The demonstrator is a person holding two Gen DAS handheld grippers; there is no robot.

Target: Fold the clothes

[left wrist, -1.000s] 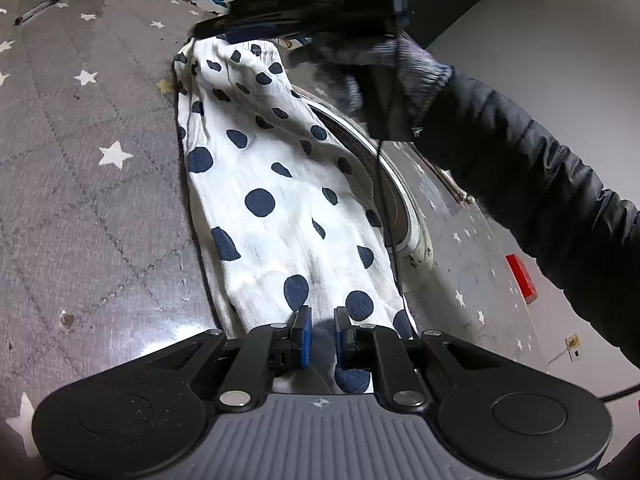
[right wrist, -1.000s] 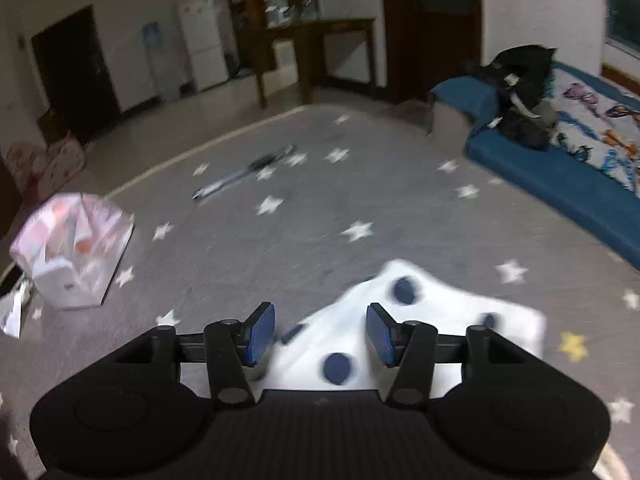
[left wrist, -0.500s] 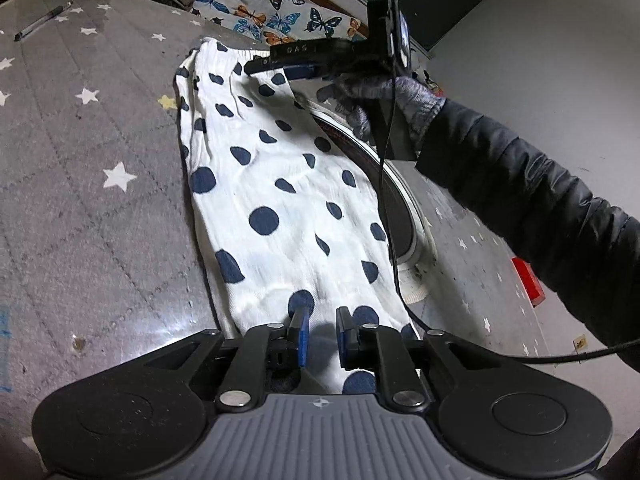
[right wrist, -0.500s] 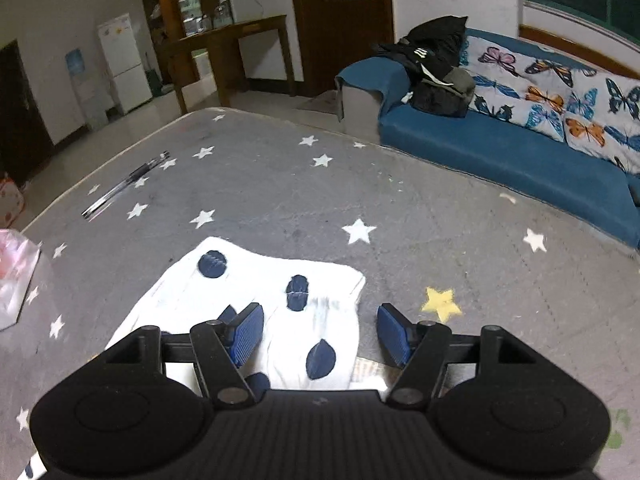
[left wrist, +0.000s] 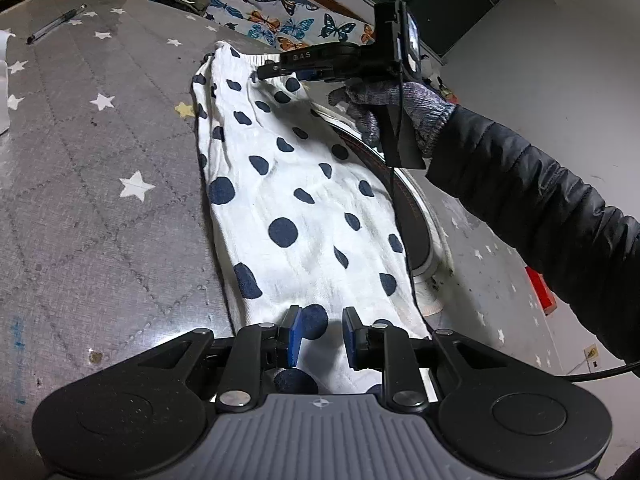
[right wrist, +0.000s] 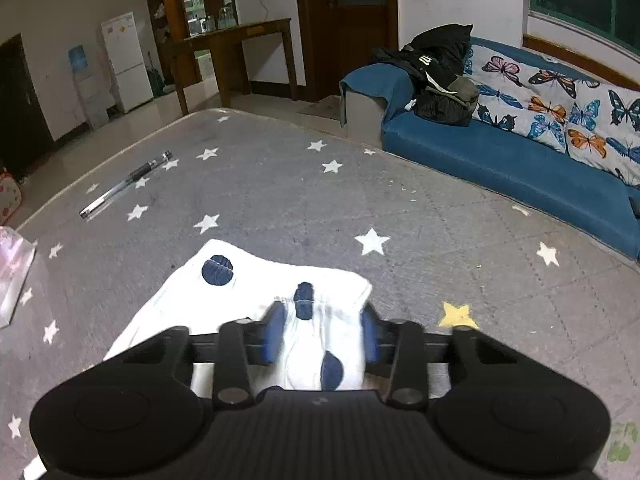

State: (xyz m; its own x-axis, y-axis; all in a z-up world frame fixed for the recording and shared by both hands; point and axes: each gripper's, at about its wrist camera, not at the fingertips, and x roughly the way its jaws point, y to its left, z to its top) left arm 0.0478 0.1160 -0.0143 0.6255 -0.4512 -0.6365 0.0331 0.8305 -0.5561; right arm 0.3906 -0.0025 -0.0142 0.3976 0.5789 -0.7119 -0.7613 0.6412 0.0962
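Observation:
A white garment with navy dots [left wrist: 304, 208] lies stretched out along the grey star-patterned table cover [left wrist: 80, 200]. My left gripper [left wrist: 320, 338] is at its near end. Its jaws are opening, and the cloth lies slack between the blue pads [left wrist: 291, 334] without being pinched. At the far end a gloved hand [left wrist: 392, 104] holds my right gripper [left wrist: 264, 74] over the waistband. In the right wrist view the right gripper [right wrist: 322, 334] is closing. Its blurred pads straddle the bunched corner of the garment [right wrist: 240, 292].
A pen [right wrist: 124, 186] lies on the cover to the far left. A round, dark-topped object [left wrist: 416, 224] sits partly under the garment's right edge. A blue sofa [right wrist: 500, 160] with butterfly cushions and dark clothes stands beyond the table. A pink bag [right wrist: 12, 268] is at the left edge.
The right gripper lowered the garment's far end onto the table, let go, spread wide, then began narrowing around the waistband corner. The left jaws parted from their pinch on the near end.

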